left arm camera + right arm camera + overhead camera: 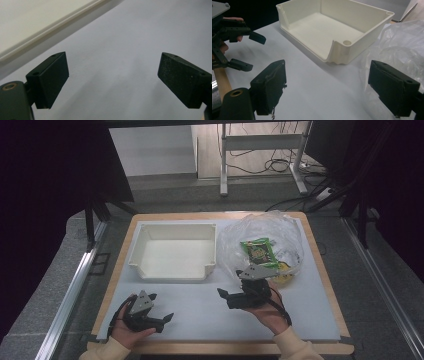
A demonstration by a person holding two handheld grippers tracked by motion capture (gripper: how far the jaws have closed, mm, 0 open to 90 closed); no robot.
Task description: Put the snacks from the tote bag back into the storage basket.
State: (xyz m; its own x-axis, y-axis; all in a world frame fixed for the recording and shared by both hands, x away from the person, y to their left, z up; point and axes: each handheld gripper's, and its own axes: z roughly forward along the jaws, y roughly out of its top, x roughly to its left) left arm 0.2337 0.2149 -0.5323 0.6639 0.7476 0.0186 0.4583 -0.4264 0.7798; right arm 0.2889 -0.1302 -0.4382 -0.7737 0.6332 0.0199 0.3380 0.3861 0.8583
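A white open tray (140,251) stands at the table's back left, with nothing in it. To its right lies a crumpled clear plastic bag (280,231) holding a green snack packet (258,251) and something yellow (283,271). My left gripper (161,306) hovers open near the front left, over bare white mat (125,37). My right gripper (229,292) is open just in front of the bag, pointing left. In the right gripper view its jaws stand wide apart, with the tray (332,47) ahead, the bag (402,45) at right and the left gripper (252,52) at left.
The white mat (200,320) covers a wooden-edged table (325,285). Metal rails (70,295) run along both sides. Beyond the table stand a desk frame (260,142) and floor cables (280,167). In the left gripper view the tray's rim (47,27) crosses the upper left.
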